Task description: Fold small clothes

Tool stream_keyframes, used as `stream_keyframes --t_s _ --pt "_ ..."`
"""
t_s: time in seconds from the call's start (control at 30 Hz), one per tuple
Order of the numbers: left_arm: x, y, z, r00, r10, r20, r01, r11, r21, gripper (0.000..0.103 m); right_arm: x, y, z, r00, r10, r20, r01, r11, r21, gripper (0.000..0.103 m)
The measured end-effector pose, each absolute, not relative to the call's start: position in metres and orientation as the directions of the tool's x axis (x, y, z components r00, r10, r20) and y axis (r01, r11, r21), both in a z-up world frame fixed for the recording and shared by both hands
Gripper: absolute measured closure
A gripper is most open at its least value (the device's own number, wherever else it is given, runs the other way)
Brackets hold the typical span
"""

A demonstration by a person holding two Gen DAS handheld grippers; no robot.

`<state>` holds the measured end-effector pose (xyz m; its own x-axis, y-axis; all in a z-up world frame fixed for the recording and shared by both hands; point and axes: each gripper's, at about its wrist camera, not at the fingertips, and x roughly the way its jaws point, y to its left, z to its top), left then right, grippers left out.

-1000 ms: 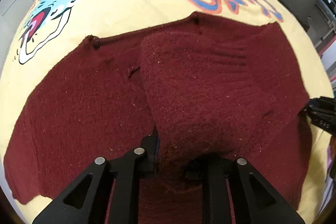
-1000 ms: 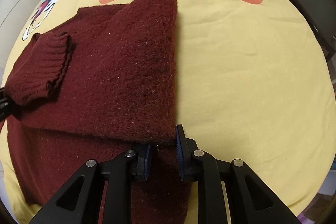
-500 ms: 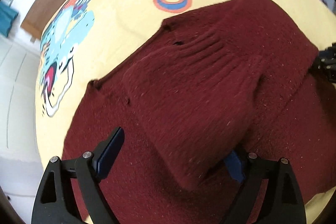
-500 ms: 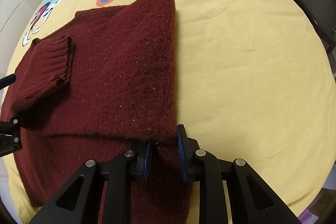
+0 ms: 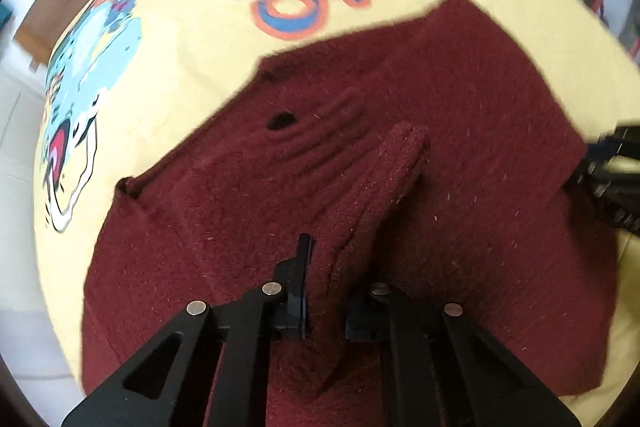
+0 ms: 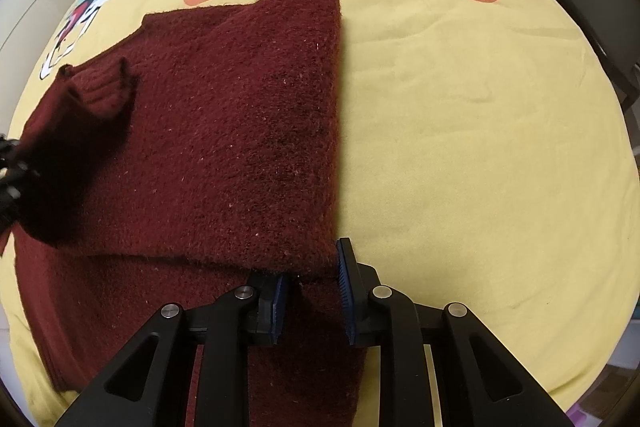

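Maroon knit sweater (image 6: 224,131) lies on a yellow dinosaur-print cloth (image 6: 460,115) covering the counter, mostly at the 9 to 10 o'clock half of the right wrist view, its right side already turned over onto the body so a straight fold edge runs from 12 toward 6 o'clock. Left gripper (image 5: 326,283) is clamped on a raised ridge of the sleeve (image 5: 384,179), the fabric pinched up between the jaws near 6 o'clock of the left wrist view; ribbed cuff (image 5: 320,131) sits just beyond at 12 o'clock, with a small dark hole-like spot beside it, too blurred to identify. Right gripper (image 6: 310,297) sits at the near corner of the folded flap, blue pads (image 6: 344,283) slightly apart with knit between them; whether it actually bites the fabric cannot be told, looks more like a loose straddle. Step in hand is judged to be laying the sleeve across the folded body. To do it well: left gripper should carry the sleeve low, keep the pinch on one layer only so the panel underneath is not dragged, and land the cuff inside the fold edge, parallel to it. Right gripper best pins that near corner so the flap does not slide. Thick fuzzy knit likely clings to itself; release only once flat, then smooth toward 12 o'clock. Risk: bunching under the sleeve.
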<state>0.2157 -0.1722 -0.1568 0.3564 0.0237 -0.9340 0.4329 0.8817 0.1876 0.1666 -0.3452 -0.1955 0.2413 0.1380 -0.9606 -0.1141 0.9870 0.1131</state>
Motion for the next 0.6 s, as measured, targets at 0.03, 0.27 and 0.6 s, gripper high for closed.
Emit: stream_keyframes --t_s 0.03,0.27,0.6 --pt "0.217 -0.162 -0.151 0.362 0.003 -0.932 0.401 0.902 0.158 0.093 0.167 -0.346 -0.196 0.241 0.140 -0.960 -0.113 0.987 0.115 0.080" --pt "0.212 -0.064 -0.115 0.432 -0.070 -0.899 0.119 0.993 -0.020 0.093 0.165 -0.350 -0.196 0.244 0.146 -0.959 -0.094 0.988 0.126 0.080" --pt "0.181 0.003 -0.139 0.360 -0.100 -0.928 -0.088 0.986 -0.140 0.092 0.162 -0.350 -0.194 0.248 0.132 -0.960 -0.075 0.990 0.117 0.080"
